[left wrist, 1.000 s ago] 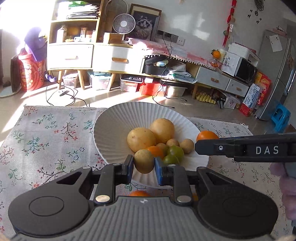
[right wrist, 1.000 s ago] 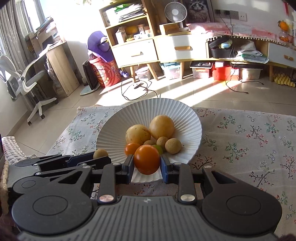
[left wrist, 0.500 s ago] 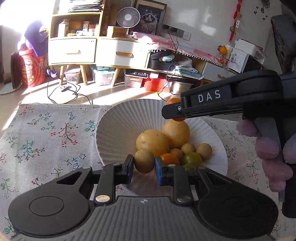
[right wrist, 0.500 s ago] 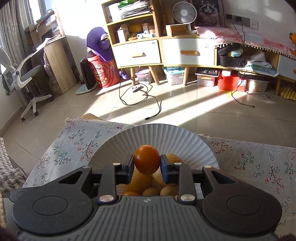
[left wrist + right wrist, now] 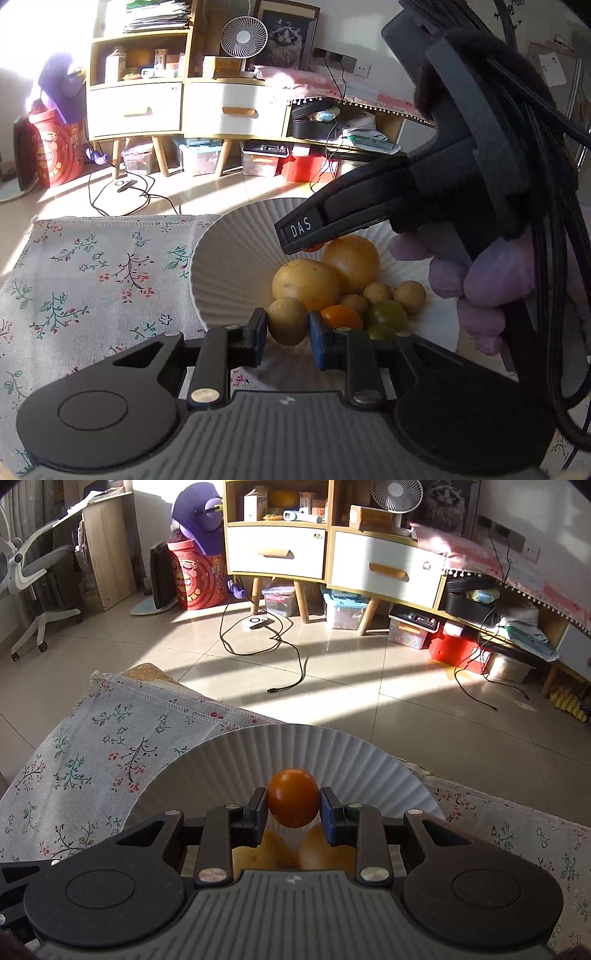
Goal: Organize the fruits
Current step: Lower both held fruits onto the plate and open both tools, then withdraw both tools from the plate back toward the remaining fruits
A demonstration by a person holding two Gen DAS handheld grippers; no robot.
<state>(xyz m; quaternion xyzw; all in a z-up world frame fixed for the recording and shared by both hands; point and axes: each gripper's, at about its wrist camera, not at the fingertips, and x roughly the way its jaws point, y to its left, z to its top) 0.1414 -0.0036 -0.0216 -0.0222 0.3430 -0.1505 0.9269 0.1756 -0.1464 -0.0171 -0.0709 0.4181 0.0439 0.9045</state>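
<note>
Above ribbed white plate (image 5: pixel 229 760) — smooth round orange (image 5: pixel 292 797), dull yellow fruit (image 5: pixel 288 320).

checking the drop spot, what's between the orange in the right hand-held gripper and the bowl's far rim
Only bare ribbed bowl wall beyond the orange, as the right wrist view shows.

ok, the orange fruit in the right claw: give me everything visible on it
The orange fruit is small, round, smooth and evenly deep orange, with no stem or blemish showing. The right claw is shut on it, one pad against each side, holding it above the white ribbed bowl, over the two large yellow fruits below. It appears clear of them. In the left wrist view only a sliver of it shows under the claw's finger.
</note>
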